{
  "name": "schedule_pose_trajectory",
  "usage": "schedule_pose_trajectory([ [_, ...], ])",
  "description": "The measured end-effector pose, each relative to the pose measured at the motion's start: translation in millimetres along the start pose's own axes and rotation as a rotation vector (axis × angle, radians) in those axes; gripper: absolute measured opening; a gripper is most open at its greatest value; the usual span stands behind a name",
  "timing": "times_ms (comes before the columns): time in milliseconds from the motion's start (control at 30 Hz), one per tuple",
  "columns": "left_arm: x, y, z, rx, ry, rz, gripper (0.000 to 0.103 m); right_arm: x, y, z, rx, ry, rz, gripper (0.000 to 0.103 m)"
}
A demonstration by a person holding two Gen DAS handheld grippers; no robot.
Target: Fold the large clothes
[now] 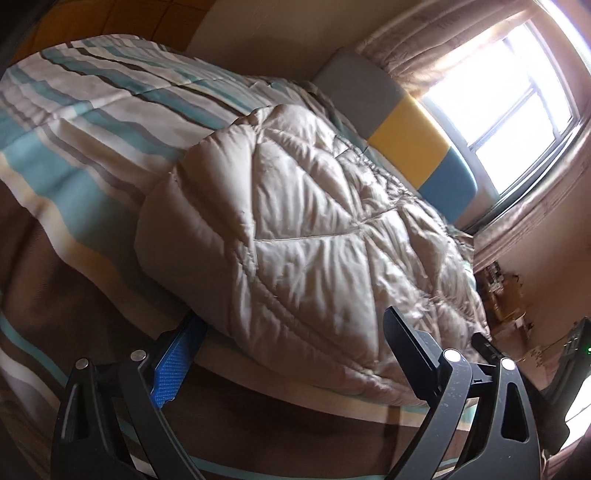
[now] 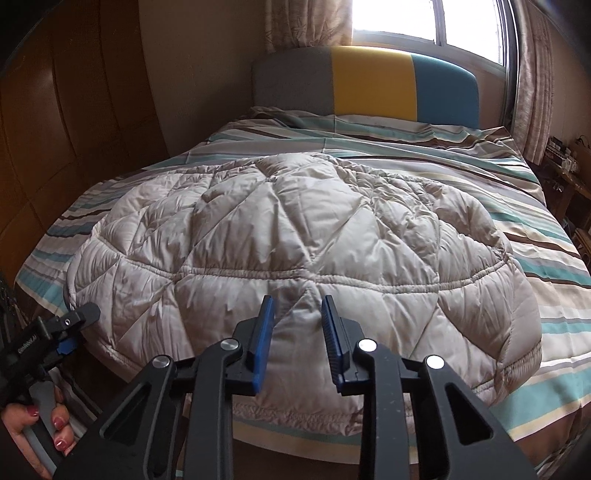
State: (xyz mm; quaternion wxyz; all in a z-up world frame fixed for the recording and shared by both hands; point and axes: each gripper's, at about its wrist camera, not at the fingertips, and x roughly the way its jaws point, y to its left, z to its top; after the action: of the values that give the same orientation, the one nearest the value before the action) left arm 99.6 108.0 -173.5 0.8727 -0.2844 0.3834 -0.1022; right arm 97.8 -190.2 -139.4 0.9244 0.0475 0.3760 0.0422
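Observation:
A puffy beige quilted garment [image 2: 295, 236] lies folded in a thick bundle on the striped bed; it also shows in the left wrist view [image 1: 306, 240]. My left gripper [image 1: 291, 332] is open wide at the bundle's near left corner, its blue-padded finger [image 1: 173, 365] low beside the edge. It also shows at the far left of the right wrist view [image 2: 79, 319]. My right gripper [image 2: 297, 314] is open, jaws a hand's width apart, just above the bundle's near edge at its middle. Neither holds fabric.
The bed has a striped teal, white and brown cover [image 2: 554, 266]. A grey, yellow and blue headboard [image 2: 369, 81] stands under a bright window [image 2: 424, 18]. A wooden wardrobe [image 2: 74, 110] is at left. A cluttered side table [image 2: 569, 166] is at right.

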Motion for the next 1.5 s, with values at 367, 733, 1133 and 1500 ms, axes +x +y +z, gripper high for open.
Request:
schedule_pose_trajectory([
  [367, 17, 9, 9, -0.105, -0.033, 0.009, 0.095, 5, 11, -2, -0.025, 0.012, -0.014, 0.024],
  [733, 14, 31, 6, -0.232, -0.111, -0.063, 0.066, 52, -3, -20, 0.005, 0.103, 0.003, 0.022],
  [1133, -7, -17, 19, -0.04, -0.236, -0.059, 0.028, 62, -3, -30, 0.003, 0.071, 0.0, 0.022],
  [1500, -40, -139, 12, 0.449, -0.366, -0.16, 0.028, 60, -34, -27, 0.106, 0.098, 0.109, 0.022],
])
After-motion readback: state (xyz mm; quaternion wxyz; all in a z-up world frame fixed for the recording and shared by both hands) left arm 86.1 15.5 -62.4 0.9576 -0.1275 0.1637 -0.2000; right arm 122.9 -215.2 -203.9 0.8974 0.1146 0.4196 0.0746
